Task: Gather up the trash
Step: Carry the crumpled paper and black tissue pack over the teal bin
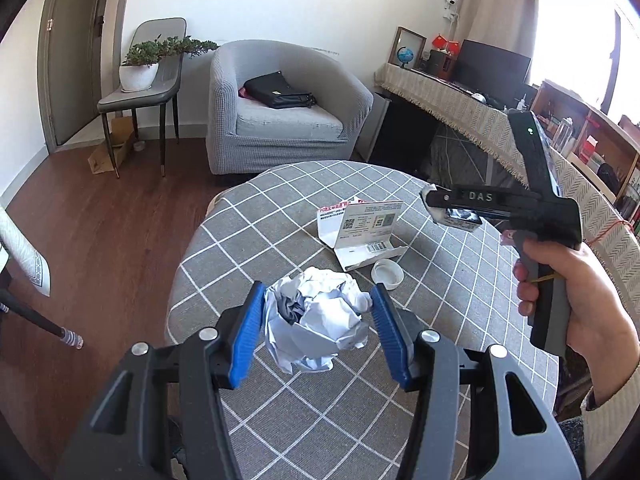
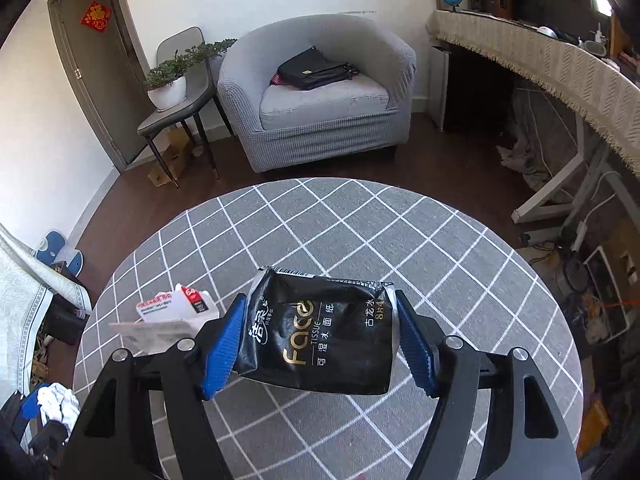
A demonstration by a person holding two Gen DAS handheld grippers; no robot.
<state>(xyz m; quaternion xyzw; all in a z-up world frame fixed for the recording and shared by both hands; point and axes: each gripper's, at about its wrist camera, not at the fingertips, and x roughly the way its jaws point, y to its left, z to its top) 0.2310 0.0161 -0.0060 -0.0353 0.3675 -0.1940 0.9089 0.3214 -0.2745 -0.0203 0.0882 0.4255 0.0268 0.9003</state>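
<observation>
- Left gripper (image 1: 318,326) clenched on a crumpled paper ball (image 1: 316,320), both blue pads pressed into its sides, held over the grey checked tablecloth (image 1: 256,232).
- No long axis to the ball: roughly round, folds in every direction.
- Right gripper (image 2: 318,342) clamped on a black tissue packet (image 2: 320,330), pads against its two short ends, lifted above the cloth.
- Packet's long axis across the jaws; crimped seam turned away toward the armchair (image 2: 320,92).
- Readable on the packet, running sideways: "Face" in gold, "TISSUE" in white, plus Chinese characters.
- "DAS" printed on the right gripper's side, seen from the left wrist view, hand (image 1: 580,300) wrapped round its handle.
- Left on the table: an opened white card package (image 1: 364,228) with QR codes and a barcode, small print too fine to read, and a white cap (image 1: 387,274) just beside it.
</observation>
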